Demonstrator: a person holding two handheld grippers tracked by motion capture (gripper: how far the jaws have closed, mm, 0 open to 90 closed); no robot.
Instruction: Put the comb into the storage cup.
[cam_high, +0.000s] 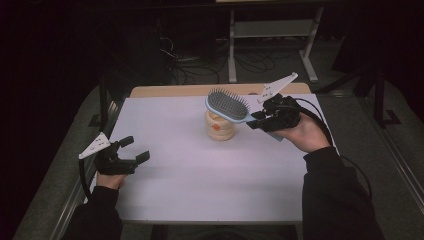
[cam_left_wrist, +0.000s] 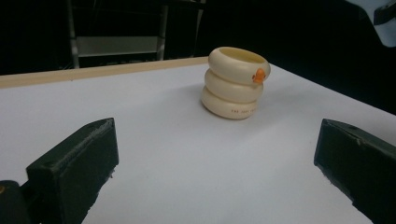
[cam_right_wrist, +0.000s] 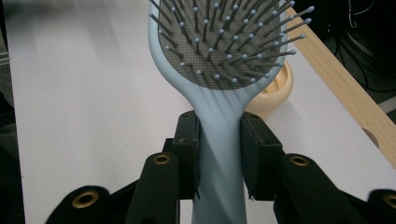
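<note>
The right gripper (cam_high: 254, 121) is pinching a pale blue hairbrush (cam_high: 229, 105) by the handle, just below where the handle widens into the head. In the right gripper view both black jaws press flat against the handle's sides, and the brush (cam_right_wrist: 219, 51) runs straight up between them, bristles facing the camera. From the high view the brush is held up off the table, toward the far right of the white sheet (cam_high: 200, 175), head pointing left and tilted so the bristles face up and away. The head hangs just over a cream cup (cam_high: 220, 126) shaped like three stacked rings, with a small orange mark on its side. Whether brush and cup touch I cannot tell; in the right gripper view the cup (cam_right_wrist: 275, 91) peeks out from behind the brush head.

The left gripper (cam_high: 135, 149) sits near the left edge of the sheet, low over the table, its jaws spread wide with nothing between them. In the left gripper view the cup (cam_left_wrist: 236, 84) stands well beyond the jaws, upright on the sheet, near the table's wooden far edge (cam_left_wrist: 93, 73).
</note>
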